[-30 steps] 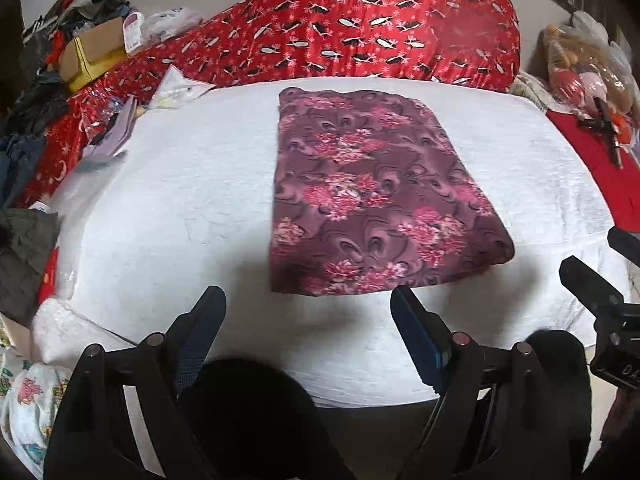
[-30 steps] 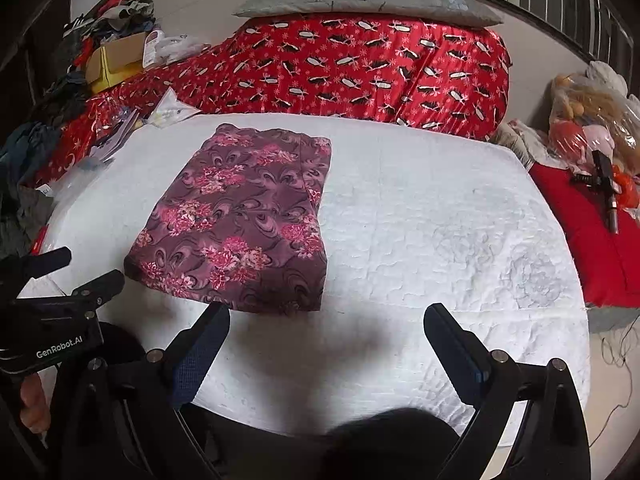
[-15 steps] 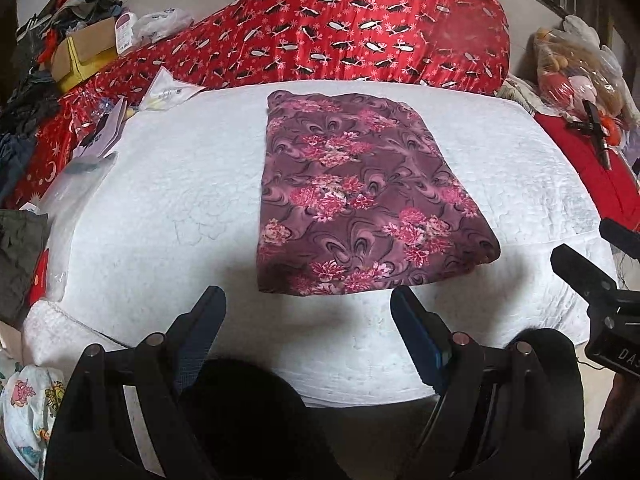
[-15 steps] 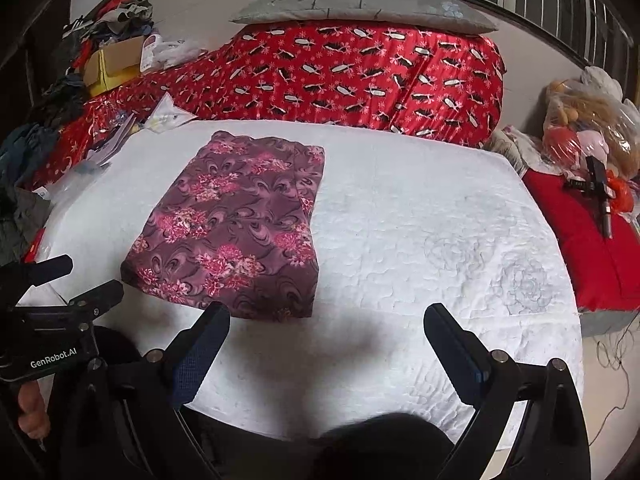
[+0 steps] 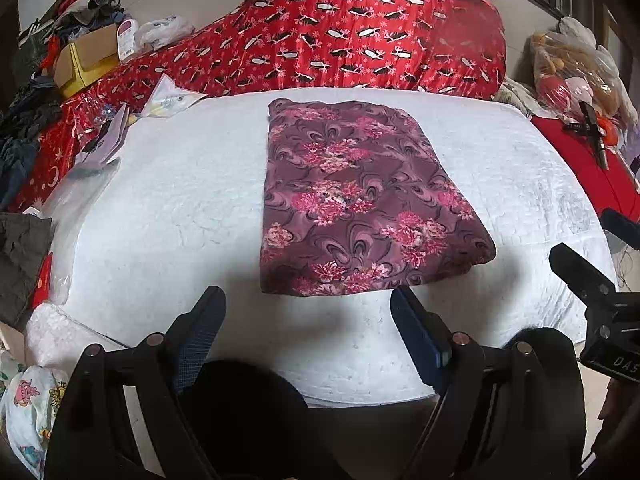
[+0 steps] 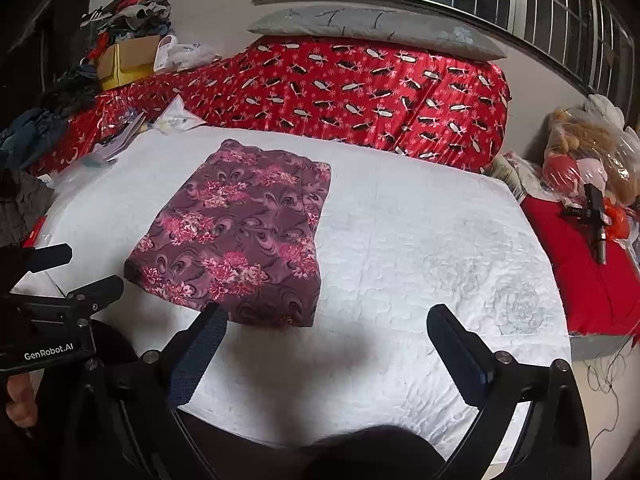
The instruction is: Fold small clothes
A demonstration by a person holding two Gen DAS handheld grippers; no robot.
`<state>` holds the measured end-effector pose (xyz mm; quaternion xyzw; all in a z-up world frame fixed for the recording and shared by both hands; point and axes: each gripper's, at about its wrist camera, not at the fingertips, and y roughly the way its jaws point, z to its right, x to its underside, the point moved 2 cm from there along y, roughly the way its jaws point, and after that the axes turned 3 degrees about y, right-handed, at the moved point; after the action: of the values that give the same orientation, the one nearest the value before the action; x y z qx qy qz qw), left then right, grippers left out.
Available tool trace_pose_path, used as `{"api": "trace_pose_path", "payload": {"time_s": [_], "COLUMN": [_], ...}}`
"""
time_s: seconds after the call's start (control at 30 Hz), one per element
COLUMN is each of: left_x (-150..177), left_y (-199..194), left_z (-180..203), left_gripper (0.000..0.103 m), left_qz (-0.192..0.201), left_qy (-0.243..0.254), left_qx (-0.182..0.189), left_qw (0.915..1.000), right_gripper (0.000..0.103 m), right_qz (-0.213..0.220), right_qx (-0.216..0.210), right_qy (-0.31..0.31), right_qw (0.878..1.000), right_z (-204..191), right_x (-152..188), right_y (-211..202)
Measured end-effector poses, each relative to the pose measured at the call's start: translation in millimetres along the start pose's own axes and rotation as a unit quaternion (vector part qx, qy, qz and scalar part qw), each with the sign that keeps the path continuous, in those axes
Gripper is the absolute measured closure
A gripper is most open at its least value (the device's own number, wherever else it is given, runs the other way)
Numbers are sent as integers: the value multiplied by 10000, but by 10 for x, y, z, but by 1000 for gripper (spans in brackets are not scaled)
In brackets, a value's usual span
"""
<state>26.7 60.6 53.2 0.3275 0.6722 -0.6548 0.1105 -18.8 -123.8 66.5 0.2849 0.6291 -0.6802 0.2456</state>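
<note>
A folded maroon cloth with pink flowers [image 5: 356, 200] lies flat on the white quilted bed [image 5: 168, 208]. It also shows in the right wrist view [image 6: 240, 236], left of centre on the bed [image 6: 420, 248]. My left gripper [image 5: 308, 320] is open and empty, hovering just short of the cloth's near edge. My right gripper [image 6: 326, 336] is open and empty, near the cloth's near right corner. Each gripper shows at the edge of the other's view: the right gripper [image 5: 592, 280] and the left gripper [image 6: 76, 280].
A red patterned quilt [image 6: 360, 92] with a grey pillow [image 6: 376, 28] lies behind the bed. Piled clothes and a cardboard box [image 6: 124, 56] sit at the far left. Papers [image 5: 104, 136] lie at the bed's left edge. Bagged toys [image 6: 588, 160] stand at the right.
Both grippers have drawn back and up from the bed, so the cloth looks smaller and farther off. The cloth has not moved. Both grippers stay open.
</note>
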Motion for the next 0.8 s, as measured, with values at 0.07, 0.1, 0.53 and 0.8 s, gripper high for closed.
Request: {"api": "trace_pose_path", "payload": {"time_s": [0.07, 0.1, 0.53, 0.8], "left_x": [0, 0, -11, -3], "left_y": [-17, -19, -63, -61], "left_z": [4, -1, 40, 49], "left_gripper": [18, 18, 18, 18], "left_qz": [24, 34, 77, 68], "left_qy": [12, 21, 93, 84], "left_qx": [5, 9, 38, 37], "left_qw": [10000, 10000, 9999, 9999], "right_gripper": [1, 1, 0, 0], "right_qz": [17, 20, -19, -21], "right_qx": [16, 27, 8, 12], "right_qy": [12, 25, 125, 172], "right_qw": [10000, 10000, 9999, 9998], "right_z": [17, 26, 90, 102], "right_x": [-10, -14, -23, -24], "right_y": [-16, -26, -51, -61]}}
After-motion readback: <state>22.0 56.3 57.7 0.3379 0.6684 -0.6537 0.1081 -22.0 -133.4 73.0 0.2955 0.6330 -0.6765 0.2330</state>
